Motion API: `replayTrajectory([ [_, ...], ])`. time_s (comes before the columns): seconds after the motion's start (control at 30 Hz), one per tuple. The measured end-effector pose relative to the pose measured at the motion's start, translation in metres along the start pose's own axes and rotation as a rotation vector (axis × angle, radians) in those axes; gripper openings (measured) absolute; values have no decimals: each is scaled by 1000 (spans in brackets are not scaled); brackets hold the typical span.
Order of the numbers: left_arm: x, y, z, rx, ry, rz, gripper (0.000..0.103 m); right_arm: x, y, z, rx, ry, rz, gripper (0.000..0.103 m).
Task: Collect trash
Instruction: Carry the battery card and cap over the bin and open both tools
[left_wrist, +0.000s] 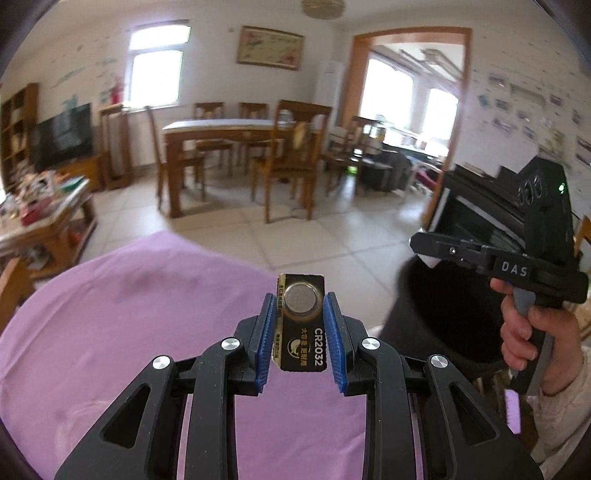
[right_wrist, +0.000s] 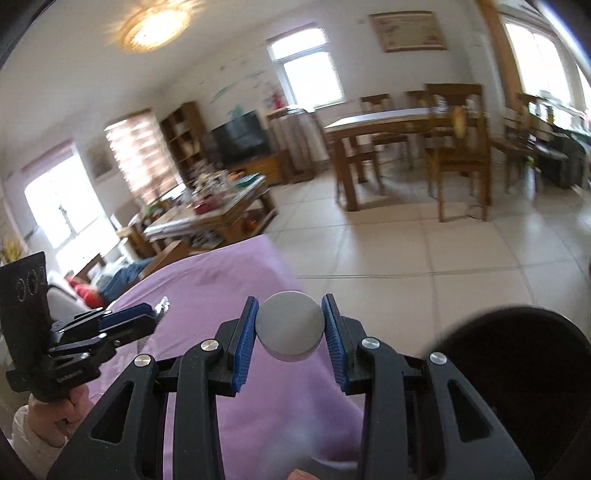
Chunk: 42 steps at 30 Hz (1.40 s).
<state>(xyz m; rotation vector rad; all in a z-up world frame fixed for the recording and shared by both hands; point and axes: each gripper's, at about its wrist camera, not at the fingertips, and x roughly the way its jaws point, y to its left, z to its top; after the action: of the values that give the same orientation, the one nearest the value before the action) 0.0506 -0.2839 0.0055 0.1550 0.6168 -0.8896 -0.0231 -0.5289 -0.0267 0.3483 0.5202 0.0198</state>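
Note:
My left gripper (left_wrist: 300, 307) is shut on a black CR2032 coin battery card (left_wrist: 303, 325) and holds it up above the purple cloth (left_wrist: 129, 332). My right gripper (right_wrist: 290, 314) is shut on a round grey disc (right_wrist: 290, 328), held above the cloth's edge (right_wrist: 229, 280). A black trash bin (left_wrist: 439, 317) stands to the right of the cloth; its rim shows in the right wrist view (right_wrist: 524, 354). The right gripper's body shows in the left wrist view (left_wrist: 517, 251) above the bin. The left gripper shows at the left in the right wrist view (right_wrist: 155, 314).
A tiled floor (left_wrist: 332, 229) lies beyond the cloth. A wooden dining table (left_wrist: 229, 129) with chairs stands at the back. A cluttered coffee table (left_wrist: 48, 206) and a TV (left_wrist: 62, 136) are at the left. A doorway (left_wrist: 410, 99) opens at the right.

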Motion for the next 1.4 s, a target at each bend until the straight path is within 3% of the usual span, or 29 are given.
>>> replayTrajectory([
  [0.4, 84, -132, -3, 95, 88, -179, 27, -36, -99, -31, 164, -36, -93, 35],
  [0.77, 146, -208, -14, 204, 149, -213, 27, -48, -151, -44, 242, -41, -110, 35],
  [1.07, 164, -240, -18, 265, 174, -223, 27, -57, -167, -48, 280, -48, -101, 38],
  [1.1, 164, -242, -18, 274, 171, -217, 31, -58, -169, -48, 290, -44, -96, 43],
  [1.13, 164, -244, -17, 282, 170, -206, 50, -59, -169, -48, 297, -43, -93, 56],
  [1.17, 163, -245, -15, 284, 163, -194, 62, -60, -169, -48, 305, -47, -94, 64],
  [1.2, 160, -246, -15, 284, 139, -179, 82, -62, -172, -47, 307, -51, -95, 74],
  [1.23, 156, -244, -14, 283, 121, -174, 88, -64, -171, -47, 306, -56, -98, 74],
  [1.4, 141, -239, -12, 281, 87, -187, 92, -64, -164, -47, 293, -43, -115, 75],
])
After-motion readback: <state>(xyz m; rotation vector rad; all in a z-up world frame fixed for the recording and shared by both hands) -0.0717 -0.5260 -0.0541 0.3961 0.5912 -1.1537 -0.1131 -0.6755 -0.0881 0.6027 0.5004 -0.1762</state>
